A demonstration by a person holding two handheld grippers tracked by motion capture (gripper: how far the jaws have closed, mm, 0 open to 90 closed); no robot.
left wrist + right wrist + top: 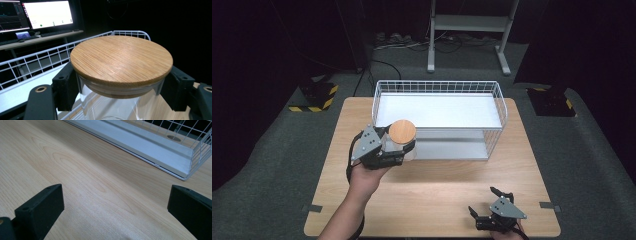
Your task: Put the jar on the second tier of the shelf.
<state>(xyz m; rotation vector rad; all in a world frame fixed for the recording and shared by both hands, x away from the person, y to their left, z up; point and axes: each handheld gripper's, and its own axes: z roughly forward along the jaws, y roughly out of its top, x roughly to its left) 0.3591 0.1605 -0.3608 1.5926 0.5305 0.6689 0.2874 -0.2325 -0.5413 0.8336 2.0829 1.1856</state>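
The left gripper (399, 147) is clamped on a clear glass jar (112, 107) just under its round bamboo lid (121, 58) — held upright above the wooden table (432, 190), at the front left corner of the white wire shelf rack (439, 120). No label or writing shows on jar or lid. The right gripper (486, 200) rests near the table's front right edge — jaws spread wide, with bare wood between them. Behind the rack, lit monitors (47, 13) carry text too small to read

Glass jar (110, 107) base cut off by bottom edge; lid (121, 59) hides jar mouth; monitor (47, 13) text unreadable.
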